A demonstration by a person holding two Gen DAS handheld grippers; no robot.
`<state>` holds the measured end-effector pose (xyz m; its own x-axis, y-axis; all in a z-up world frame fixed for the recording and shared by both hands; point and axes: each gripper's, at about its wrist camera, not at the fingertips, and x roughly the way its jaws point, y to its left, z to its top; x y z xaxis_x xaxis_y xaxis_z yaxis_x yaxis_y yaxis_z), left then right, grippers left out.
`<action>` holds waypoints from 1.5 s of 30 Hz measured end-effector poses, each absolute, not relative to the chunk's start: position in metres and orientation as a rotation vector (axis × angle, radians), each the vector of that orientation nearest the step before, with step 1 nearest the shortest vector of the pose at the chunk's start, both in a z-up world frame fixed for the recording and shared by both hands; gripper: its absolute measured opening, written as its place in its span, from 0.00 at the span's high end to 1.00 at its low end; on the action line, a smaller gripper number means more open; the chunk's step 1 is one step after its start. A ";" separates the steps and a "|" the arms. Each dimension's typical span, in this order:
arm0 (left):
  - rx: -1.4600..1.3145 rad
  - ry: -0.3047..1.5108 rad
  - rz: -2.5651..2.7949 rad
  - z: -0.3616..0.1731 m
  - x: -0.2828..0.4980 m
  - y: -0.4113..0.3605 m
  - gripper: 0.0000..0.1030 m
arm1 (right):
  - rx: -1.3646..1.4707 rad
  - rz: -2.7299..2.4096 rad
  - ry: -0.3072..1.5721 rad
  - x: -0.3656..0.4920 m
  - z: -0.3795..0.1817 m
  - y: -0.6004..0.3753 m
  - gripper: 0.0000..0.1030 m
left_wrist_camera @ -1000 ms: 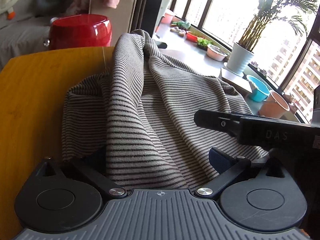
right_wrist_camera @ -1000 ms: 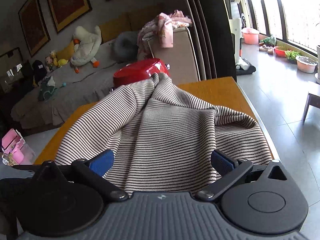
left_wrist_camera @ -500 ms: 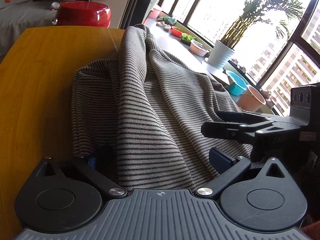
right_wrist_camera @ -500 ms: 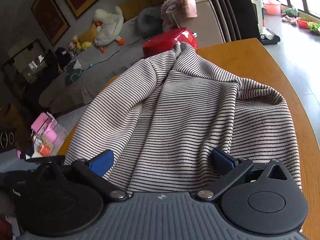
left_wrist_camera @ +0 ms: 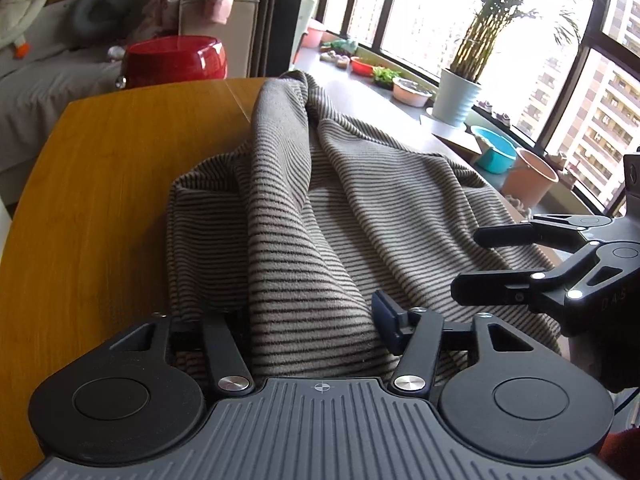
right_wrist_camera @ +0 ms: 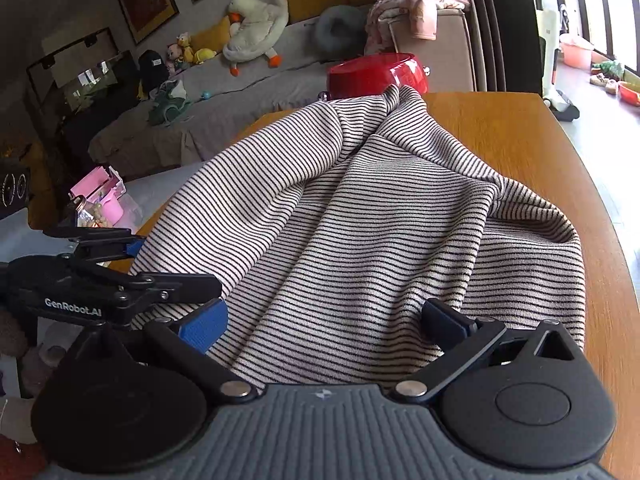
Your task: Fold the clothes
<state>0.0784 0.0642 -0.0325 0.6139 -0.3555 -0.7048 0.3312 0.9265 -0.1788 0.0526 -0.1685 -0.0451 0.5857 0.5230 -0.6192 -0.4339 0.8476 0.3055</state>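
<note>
Living room, wooden table. On it we list one striped garment, rumpled, ridged down the middle: soft, light, drapes readily; best taken at the near hem. Our left gripper, jaws just closing, pinches that hem; our right gripper stands wide, cloth loose between.
</note>
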 end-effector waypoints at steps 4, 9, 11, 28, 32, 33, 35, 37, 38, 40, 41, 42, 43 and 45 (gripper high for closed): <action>0.007 0.769 -0.379 -0.034 0.076 0.065 0.55 | 0.110 0.550 0.760 0.056 -0.049 -0.170 0.00; 0.065 0.701 -0.333 -0.036 0.075 0.062 0.13 | 0.074 0.534 0.742 0.054 -0.051 -0.164 0.00; 0.039 0.690 -0.328 -0.034 0.075 0.064 0.06 | 0.090 0.529 0.730 0.054 -0.046 -0.166 0.00; -0.055 0.774 -0.376 -0.035 0.157 0.053 0.00 | -0.071 0.399 0.614 0.138 -0.015 -0.142 0.47; -0.040 0.757 -0.382 -0.049 0.144 0.062 0.00 | -0.169 0.427 0.656 0.142 -0.030 -0.116 0.47; -0.049 0.762 -0.378 -0.048 0.141 0.063 0.00 | -0.195 0.423 0.665 0.143 -0.034 -0.110 0.47; -0.050 0.760 -0.374 -0.049 0.136 0.066 0.00 | -0.230 0.419 0.685 0.145 -0.041 -0.100 0.46; -0.037 0.760 -0.373 -0.049 0.130 0.067 0.00 | -0.265 0.419 0.694 0.148 -0.045 -0.090 0.46; -0.034 0.761 -0.373 -0.048 0.128 0.069 0.00 | -0.298 0.418 0.689 0.147 -0.046 -0.085 0.48; -0.044 0.759 -0.370 -0.048 0.123 0.076 0.00 | -0.382 0.439 0.667 0.142 -0.045 -0.076 0.72; -0.051 0.758 -0.369 -0.048 0.121 0.079 0.00 | -0.432 0.439 0.651 0.140 -0.041 -0.075 0.94; -0.057 0.755 -0.368 -0.048 0.119 0.083 0.00 | -0.473 0.426 0.626 0.138 -0.036 -0.077 0.96; -0.064 0.752 -0.367 -0.048 0.117 0.086 0.00 | -0.499 0.392 0.598 0.140 -0.028 -0.084 0.99; -0.080 0.748 -0.367 -0.048 0.115 0.089 0.00 | -0.542 0.308 0.542 0.147 -0.011 -0.100 1.00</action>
<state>0.1146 0.0895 -0.0478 0.6727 -0.3535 -0.6500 0.2969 0.9336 -0.2005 0.1470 -0.1001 -0.0110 0.8166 0.1353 -0.5611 -0.4126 0.8166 -0.4036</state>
